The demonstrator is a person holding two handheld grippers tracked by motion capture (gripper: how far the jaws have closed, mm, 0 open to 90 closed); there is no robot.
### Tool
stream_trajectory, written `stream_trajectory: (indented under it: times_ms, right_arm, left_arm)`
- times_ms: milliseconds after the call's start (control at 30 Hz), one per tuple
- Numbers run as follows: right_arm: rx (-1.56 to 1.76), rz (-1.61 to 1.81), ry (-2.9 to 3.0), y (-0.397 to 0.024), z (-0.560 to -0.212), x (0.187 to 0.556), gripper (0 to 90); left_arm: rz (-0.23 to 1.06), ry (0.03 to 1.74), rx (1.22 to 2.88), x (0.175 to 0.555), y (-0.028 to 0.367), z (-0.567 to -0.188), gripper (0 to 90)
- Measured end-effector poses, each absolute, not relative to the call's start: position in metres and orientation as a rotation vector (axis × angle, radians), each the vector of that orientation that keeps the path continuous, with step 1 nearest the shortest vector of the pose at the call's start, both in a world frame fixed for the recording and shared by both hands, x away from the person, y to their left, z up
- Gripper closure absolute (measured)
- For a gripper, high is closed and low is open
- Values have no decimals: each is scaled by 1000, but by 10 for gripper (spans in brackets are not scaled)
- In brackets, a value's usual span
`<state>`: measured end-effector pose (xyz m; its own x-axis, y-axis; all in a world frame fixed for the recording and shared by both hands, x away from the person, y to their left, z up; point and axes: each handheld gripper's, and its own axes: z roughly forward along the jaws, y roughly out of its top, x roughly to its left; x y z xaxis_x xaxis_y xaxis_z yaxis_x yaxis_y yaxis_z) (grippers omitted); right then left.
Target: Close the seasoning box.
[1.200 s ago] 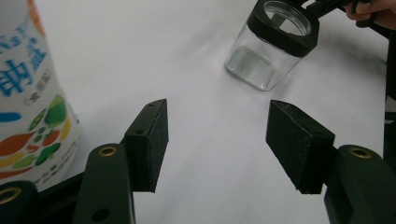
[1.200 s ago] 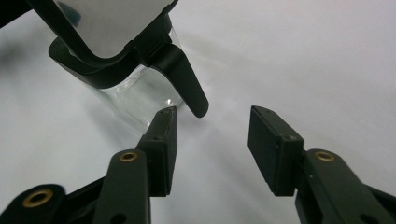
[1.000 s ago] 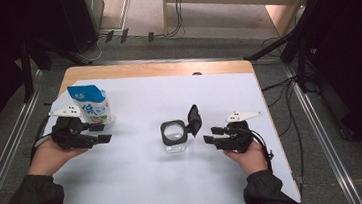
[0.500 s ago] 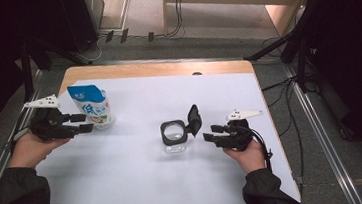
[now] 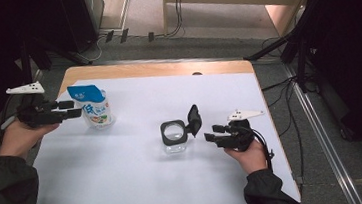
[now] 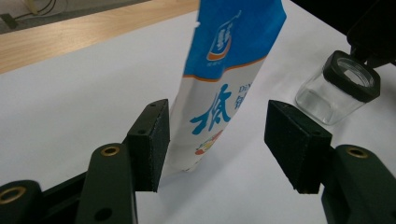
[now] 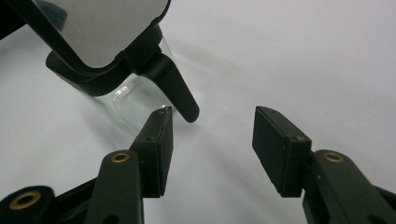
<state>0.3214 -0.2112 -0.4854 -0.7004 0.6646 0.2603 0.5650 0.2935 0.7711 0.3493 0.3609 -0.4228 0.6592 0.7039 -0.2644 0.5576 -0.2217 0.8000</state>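
While upright on the white desk (image 5: 142,186), blue-and-white pouch (image 6: 224,84) seen just ahead of spread left tool (image 6: 212,140), untouched. Right tool (image 7: 210,149) spread beside glass jar (image 7: 126,102), lid open.

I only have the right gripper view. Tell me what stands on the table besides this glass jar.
Observer: A blue-and-white pouch stands upright at the table's far left, well apart from the glass jar.
Operator: Report where the left gripper is.
Observer: The left gripper sits just left of the pouch; its jaws are open and point at it, and in the left gripper view the pads stand clear of the pouch.
Operator: Confirm the jar's state.
Observer: From above, the jar's black lid is flipped open to its right, hinged upright, and the jar looks empty. The right gripper is beside that lid, open.
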Motion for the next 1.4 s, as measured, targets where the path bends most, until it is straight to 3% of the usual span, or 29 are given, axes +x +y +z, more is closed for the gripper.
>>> stream_trajectory:
  times_ms: [333, 567, 867, 900, 1067, 1400]
  right_arm:
    - [1148, 1373, 2459, -208, -488, 320, 495]
    - [1144, 1361, 2463, -208, -489, 316, 495]
    - [1144, 1349, 2461, -209, -490, 311, 495]
    - [1141, 1348, 2458, -210, -490, 311, 496]
    - [1154, 1349, 2453, -211, -490, 310, 504]
    - [1149, 1356, 2448, -210, -489, 309, 523]
  left_arm:
    - [184, 933, 1952, 367, 355, -407, 408]
    - [161, 853, 2051, 385, 334, -412, 529]
    - [129, 851, 2055, 389, 335, -415, 683]
    - [125, 850, 2055, 389, 334, -415, 759]
    - [128, 842, 2085, 387, 334, -415, 900]
    - [77, 902, 2073, 384, 321, -407, 900]
